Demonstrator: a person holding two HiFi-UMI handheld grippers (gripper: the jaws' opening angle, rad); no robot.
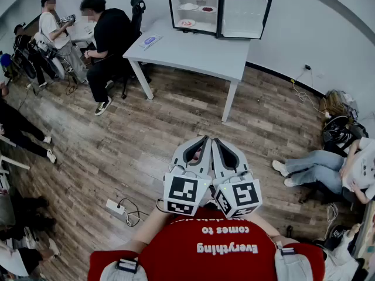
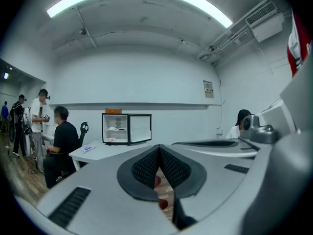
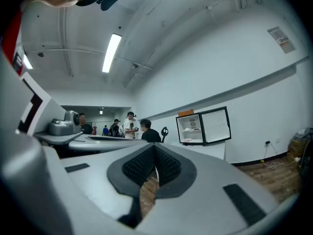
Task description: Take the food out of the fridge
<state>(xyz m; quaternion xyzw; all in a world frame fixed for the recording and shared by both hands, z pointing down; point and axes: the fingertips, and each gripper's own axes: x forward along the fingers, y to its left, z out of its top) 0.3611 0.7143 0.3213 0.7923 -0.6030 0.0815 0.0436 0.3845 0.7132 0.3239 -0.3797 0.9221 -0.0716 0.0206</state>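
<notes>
Passing person in black (image 1: 108,37) seated at left, then smooth white table (image 1: 193,51) bearing boxy black-framed fridge (image 1: 219,13), glass door open, food (image 1: 187,23) on plates inside, well apart from grippers. Holding left gripper (image 1: 203,139) and right gripper (image 1: 216,141) side by side above wood-plank floor (image 1: 135,139), ribbed dark pads pressed together, pinching nothing.

We're in a bare test room here, more lab or office than home. Plain white walls (image 1: 304,34), long strip lights (image 2: 73,4) overhead and an air unit (image 2: 266,22) up by the ceiling, wood-look floor (image 1: 158,133) underfoot. One plain white table (image 1: 193,54) carries a small fridge (image 1: 193,7), door swung open. A power strip (image 1: 115,206) and loose cables (image 1: 304,92) trail over the floor — and round the edges a seated person in black (image 1: 108,37) and a standing person (image 1: 53,25) holding gear.
</notes>
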